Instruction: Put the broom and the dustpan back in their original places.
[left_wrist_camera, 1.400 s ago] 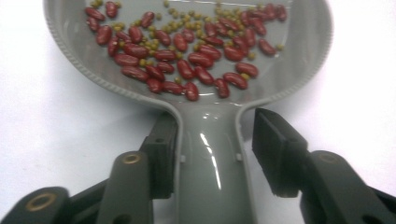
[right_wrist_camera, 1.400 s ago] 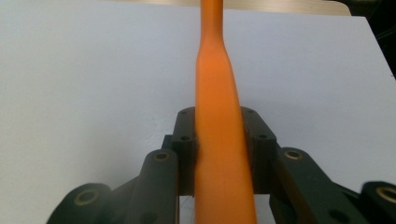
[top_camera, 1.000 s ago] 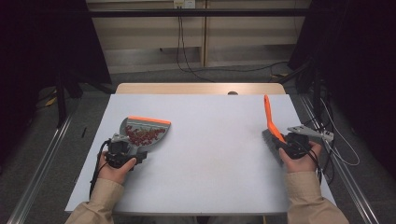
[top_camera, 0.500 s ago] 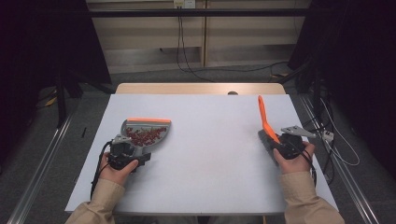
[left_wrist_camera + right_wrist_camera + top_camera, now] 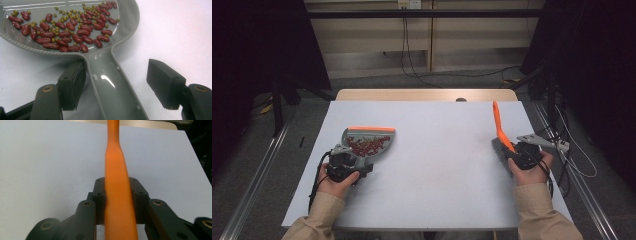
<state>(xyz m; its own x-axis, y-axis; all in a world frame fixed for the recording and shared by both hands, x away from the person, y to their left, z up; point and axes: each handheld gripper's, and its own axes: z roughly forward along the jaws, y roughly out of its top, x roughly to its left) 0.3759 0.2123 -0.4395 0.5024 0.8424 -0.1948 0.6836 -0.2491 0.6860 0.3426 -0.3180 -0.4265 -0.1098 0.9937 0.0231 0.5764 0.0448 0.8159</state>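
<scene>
Dustpan (image 5: 110, 82) of beans (image 5: 67, 30) — unlabelled.

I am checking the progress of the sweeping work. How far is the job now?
Sweeping looks done: the red beans and small green ones lie in the grey dustpan, and no stray beans show on the white table. In hand: the left gripper has just been opening, one pad touching the dustpan handle, the other apart. The right gripper clamps the orange brush. Left: putting the brush down.
</scene>
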